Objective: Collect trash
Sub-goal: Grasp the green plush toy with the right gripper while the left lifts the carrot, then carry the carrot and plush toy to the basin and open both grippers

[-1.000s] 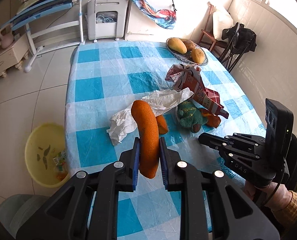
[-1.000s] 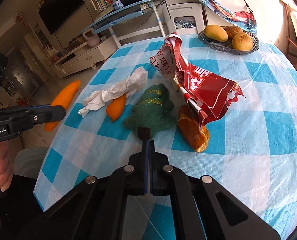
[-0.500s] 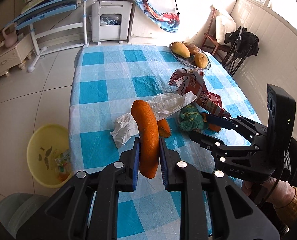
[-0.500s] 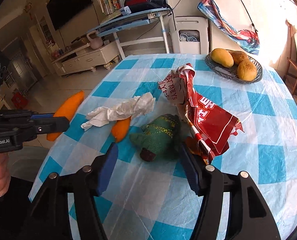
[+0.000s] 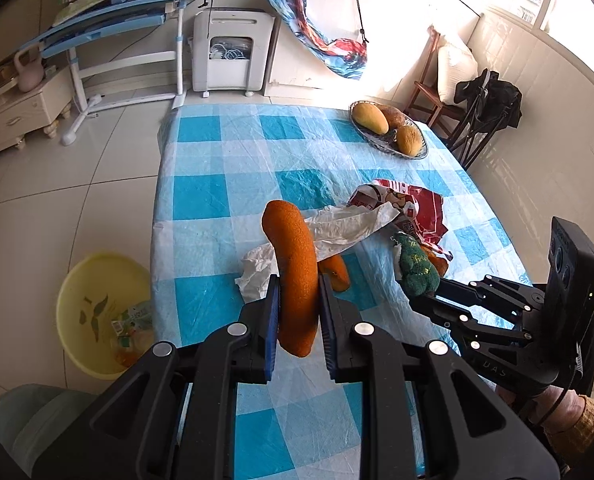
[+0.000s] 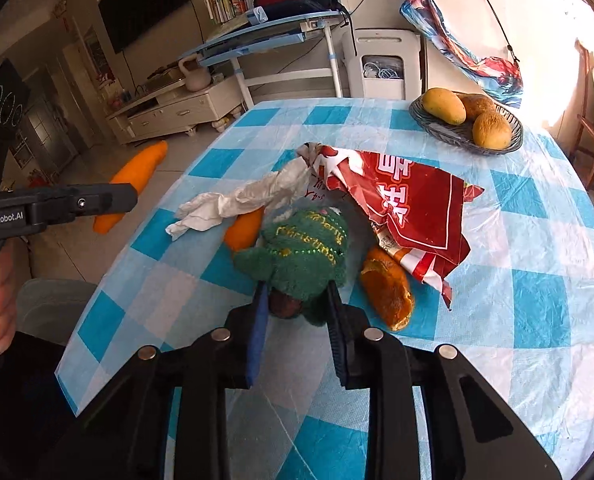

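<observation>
My left gripper [image 5: 297, 312] is shut on a long orange sponge-like piece [image 5: 293, 268] and holds it above the table's near left edge; the piece also shows in the right wrist view [image 6: 131, 184]. My right gripper [image 6: 295, 300] is open, its jaws on either side of a green plush Christmas tree [image 6: 305, 248] on the table; the plush also shows in the left wrist view [image 5: 415, 268]. Crumpled white paper [image 6: 241, 200], a red snack bag [image 6: 401, 204], a small orange piece [image 6: 243, 232] and a bread roll [image 6: 387, 292] lie around the plush.
A yellow basin [image 5: 101, 308] with scraps sits on the floor left of the blue checked table [image 5: 217, 184]. A basket of mangoes [image 6: 467, 120] stands at the table's far right. A chair [image 5: 437, 88] and a desk [image 5: 113, 28] stand beyond.
My right gripper opened from shut and moved forward, bringing its jaws around the green plush. My left gripper kept hold of the orange piece with little movement.
</observation>
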